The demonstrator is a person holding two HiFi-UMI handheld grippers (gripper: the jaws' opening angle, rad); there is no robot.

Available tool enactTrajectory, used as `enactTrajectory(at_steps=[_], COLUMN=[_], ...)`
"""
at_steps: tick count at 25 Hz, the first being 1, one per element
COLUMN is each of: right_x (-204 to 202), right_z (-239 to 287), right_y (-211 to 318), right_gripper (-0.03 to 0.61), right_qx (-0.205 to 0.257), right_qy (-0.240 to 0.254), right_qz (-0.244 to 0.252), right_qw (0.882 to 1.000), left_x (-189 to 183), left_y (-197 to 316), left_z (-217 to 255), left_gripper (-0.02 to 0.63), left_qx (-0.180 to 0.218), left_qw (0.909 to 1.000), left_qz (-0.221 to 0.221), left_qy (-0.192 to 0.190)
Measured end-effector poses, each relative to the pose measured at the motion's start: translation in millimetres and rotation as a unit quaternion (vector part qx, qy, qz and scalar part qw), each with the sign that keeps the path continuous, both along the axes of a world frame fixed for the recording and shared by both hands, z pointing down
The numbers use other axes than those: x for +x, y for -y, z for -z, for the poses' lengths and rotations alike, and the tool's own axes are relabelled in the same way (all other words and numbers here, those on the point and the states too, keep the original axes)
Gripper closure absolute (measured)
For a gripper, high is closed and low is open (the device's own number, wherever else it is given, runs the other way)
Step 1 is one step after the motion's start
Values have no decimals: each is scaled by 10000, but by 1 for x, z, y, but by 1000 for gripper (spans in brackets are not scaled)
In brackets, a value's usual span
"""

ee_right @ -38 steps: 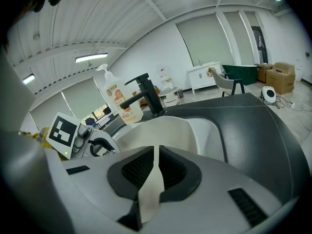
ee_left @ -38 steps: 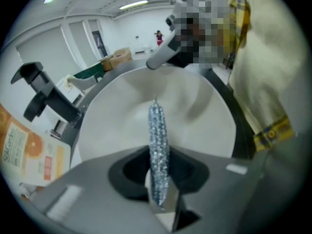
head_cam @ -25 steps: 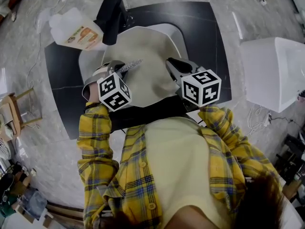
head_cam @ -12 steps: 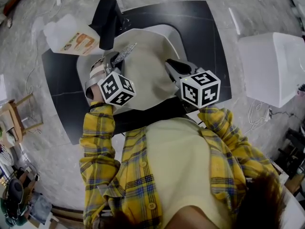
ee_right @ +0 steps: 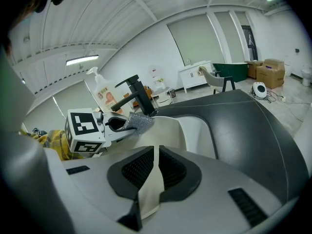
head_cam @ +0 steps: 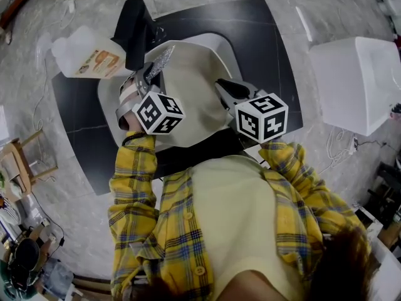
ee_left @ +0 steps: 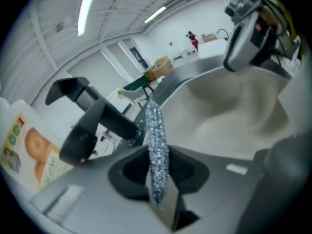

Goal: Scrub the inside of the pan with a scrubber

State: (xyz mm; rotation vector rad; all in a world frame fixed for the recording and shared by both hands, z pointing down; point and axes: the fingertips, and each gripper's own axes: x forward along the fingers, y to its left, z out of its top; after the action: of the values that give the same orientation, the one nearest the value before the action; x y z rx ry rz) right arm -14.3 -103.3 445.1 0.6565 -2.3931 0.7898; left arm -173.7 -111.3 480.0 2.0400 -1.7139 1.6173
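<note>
A cream-coloured pan [head_cam: 191, 99] is held tilted over the white sink [head_cam: 227, 42]. My right gripper [head_cam: 227, 91] is shut on its near right rim, and the thin cream edge [ee_right: 152, 177] shows between the jaws of my right gripper [ee_right: 154, 165]. My left gripper [head_cam: 149, 75] is shut on a flat silver mesh scrubber [head_cam: 161, 61] at the pan's far left edge, close to the faucet. In the left gripper view the scrubber [ee_left: 157, 145] stands up on edge from my left gripper [ee_left: 158, 182], with the pan's hollow inside [ee_left: 234, 111] to the right. The right gripper view shows the scrubber [ee_right: 139, 121] against the pan [ee_right: 168, 130].
A black faucet [head_cam: 135, 24] rises at the sink's far left, beside a white soap bottle [head_cam: 84, 54]. The sink is set in a black countertop [head_cam: 269, 55]. A white box [head_cam: 357, 86] stands to the right. The floor is grey stone with cables.
My left gripper has carried the scrubber away from me along the pan's left side, toward the faucet. The right gripper and the pan have barely moved.
</note>
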Motion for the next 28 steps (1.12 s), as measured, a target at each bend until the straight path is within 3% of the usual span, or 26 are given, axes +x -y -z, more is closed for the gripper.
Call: enactTrajectory(at_steps=[4, 8, 14, 22, 28], right_x=[2, 4, 5, 9, 15], right_z=[-1, -1, -1, 3, 2], right_y=[-1, 0, 1, 1, 2], right_gripper=[560, 560, 560, 560, 560], right_qx=[-5, -6, -4, 5, 6], right_qy=[-2, 8, 20, 55, 60], right_qz=[-11, -38, -61, -93, -167], right_qw=[10000, 10000, 10000, 9999, 9998], left_x=[10, 16, 2, -5, 6], left_y=[4, 0, -4, 2, 6], left_z=[9, 14, 21, 5, -12], left_gripper=[525, 525, 526, 526, 526], left_qx=[270, 294, 388, 228, -43], left_qw=[9996, 9995, 9971, 9930, 9942], left_qz=[-38, 46, 406, 615, 433], left_qy=[8, -81, 512, 986, 982])
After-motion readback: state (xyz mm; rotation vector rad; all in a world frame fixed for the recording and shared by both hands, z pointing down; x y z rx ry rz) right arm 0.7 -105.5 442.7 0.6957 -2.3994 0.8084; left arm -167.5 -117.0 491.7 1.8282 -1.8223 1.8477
